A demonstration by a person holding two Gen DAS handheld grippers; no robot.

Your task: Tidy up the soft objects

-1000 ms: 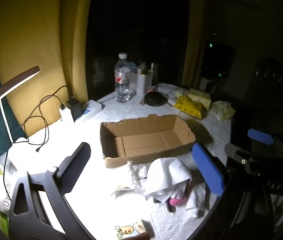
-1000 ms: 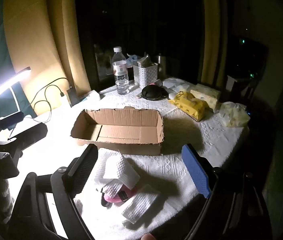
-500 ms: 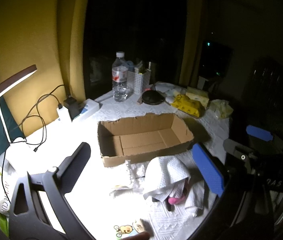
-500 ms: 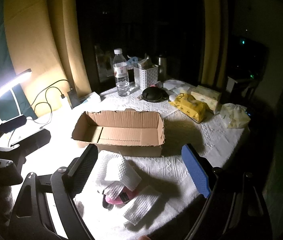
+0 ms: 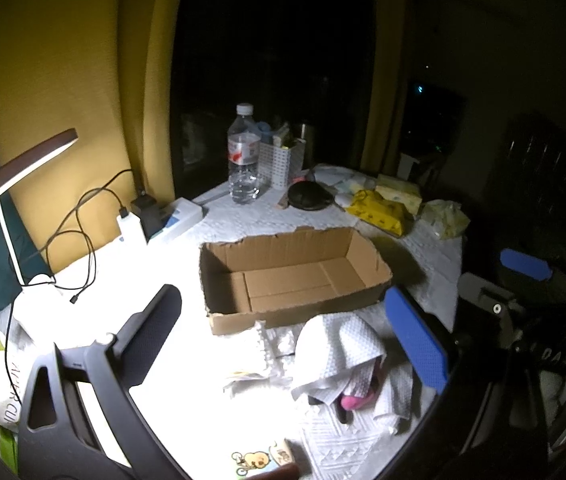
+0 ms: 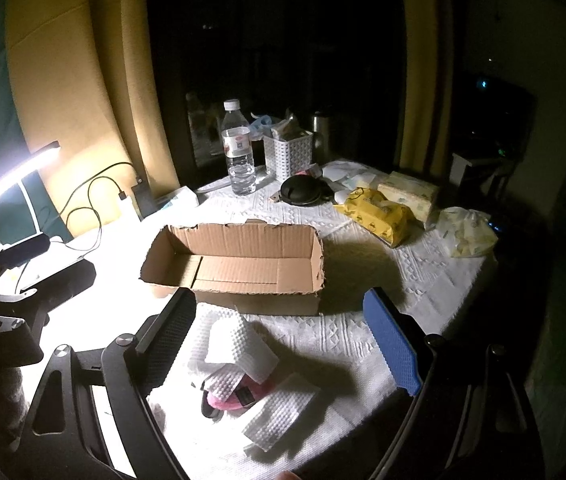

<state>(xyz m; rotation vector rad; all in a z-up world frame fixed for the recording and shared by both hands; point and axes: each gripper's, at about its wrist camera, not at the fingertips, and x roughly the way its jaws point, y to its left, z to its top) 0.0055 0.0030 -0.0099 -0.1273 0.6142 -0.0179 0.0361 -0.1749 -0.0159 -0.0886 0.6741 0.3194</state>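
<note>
Right wrist view: right gripper, jaws wide, empty, has drawn back slightly from the table over the last second; left gripper likewise wide, empty, barely shifted. No item lifted; sorting judged not begun. Cardboard box, empty, long axis left-right across the table. White paper towels draped over pink soft object, just in front of the box; pile's heading unclear

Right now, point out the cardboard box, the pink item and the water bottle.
cardboard box [image 6: 239, 270]: right wrist view, inner floor.
pink item [image 6: 233, 398]: right wrist view, exposed pink side.
water bottle [image 5: 243, 160]: left wrist view, label.
</note>
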